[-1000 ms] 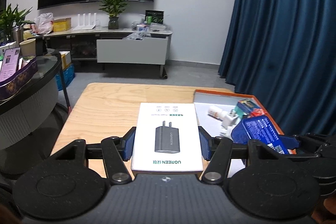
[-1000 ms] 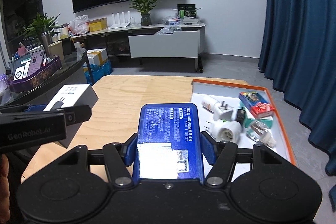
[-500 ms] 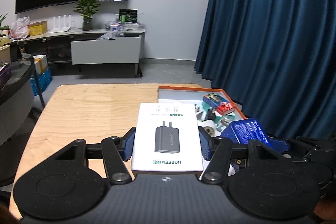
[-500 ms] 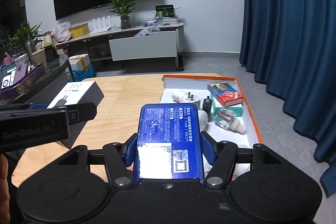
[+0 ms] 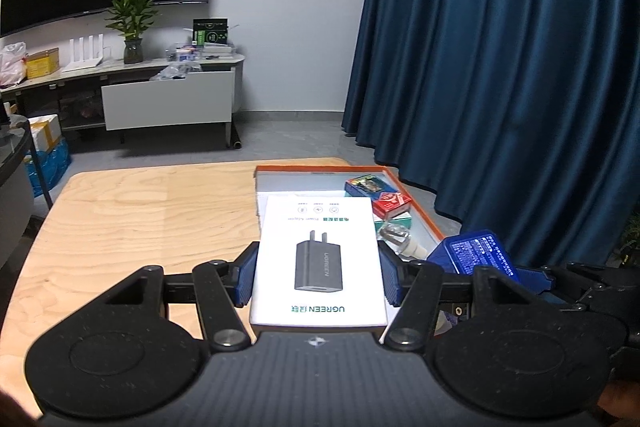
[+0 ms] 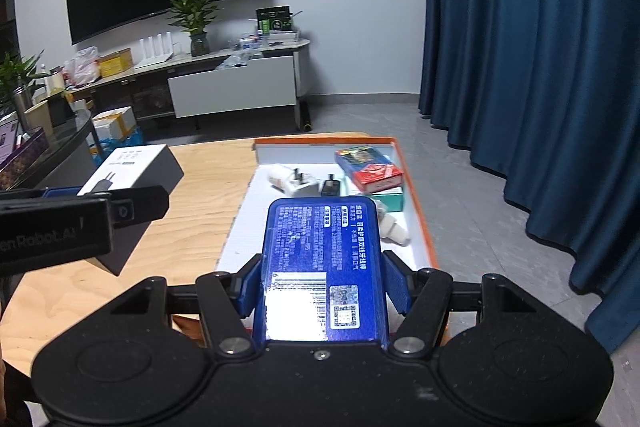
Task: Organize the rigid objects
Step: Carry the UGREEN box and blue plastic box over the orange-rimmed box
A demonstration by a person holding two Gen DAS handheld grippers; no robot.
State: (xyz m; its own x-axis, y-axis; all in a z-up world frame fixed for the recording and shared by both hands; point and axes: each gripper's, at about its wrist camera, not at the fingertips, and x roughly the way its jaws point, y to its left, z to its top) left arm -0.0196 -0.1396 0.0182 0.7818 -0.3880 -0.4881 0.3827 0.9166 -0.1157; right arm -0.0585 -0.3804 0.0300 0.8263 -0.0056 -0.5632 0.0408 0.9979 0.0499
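Wooden counter (image 5: 140, 227) fills the lower middle of both views, bare on its left half so loose items can be gathered at the right. Orange-rimmed tray (image 6: 424, 223) sits on the counter's right side, centre of the right wrist view; it looks like the collection spot, already holding a red-and-blue box (image 6: 372, 165), white plug adapters (image 6: 294, 183) and a small bottle-like piece (image 6: 394, 229).

Left gripper (image 5: 318, 277) has its jaws clamped on a white charger box (image 5: 318, 255) by its long edges, held flat above the counter beside the tray, likely for a level drop-in. Right gripper (image 6: 324, 291) has its jaws clamped on a blue packet (image 6: 322, 259), hovering over the tray's near end, probably next to go in.
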